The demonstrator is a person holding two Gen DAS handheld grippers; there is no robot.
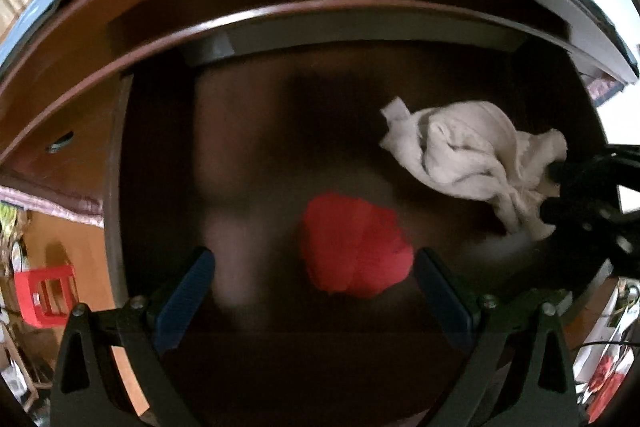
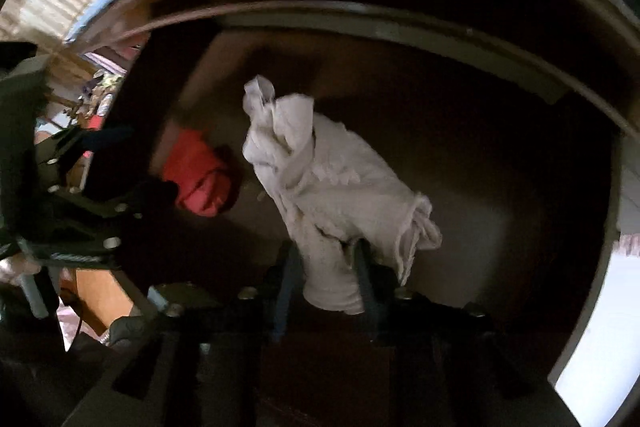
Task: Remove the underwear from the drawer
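while the left claw (image 1: 314, 267) hangs spread wide over the red underwear (image 1: 354, 245) on the drawer (image 1: 160, 167) floor, the right claw (image 2: 326, 263) is clenched on the white underwear (image 2: 332, 179), bunched between its fingers.

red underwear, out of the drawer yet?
Still in. The red underwear lies bunched on the drawer floor, ahead of the open left claw.

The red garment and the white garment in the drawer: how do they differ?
The red garment lies bunched and compact; the white garment is larger and spread out. The red one sits untouched below the open left gripper; the white one is between the right gripper's fingers. Both are in the drawer.
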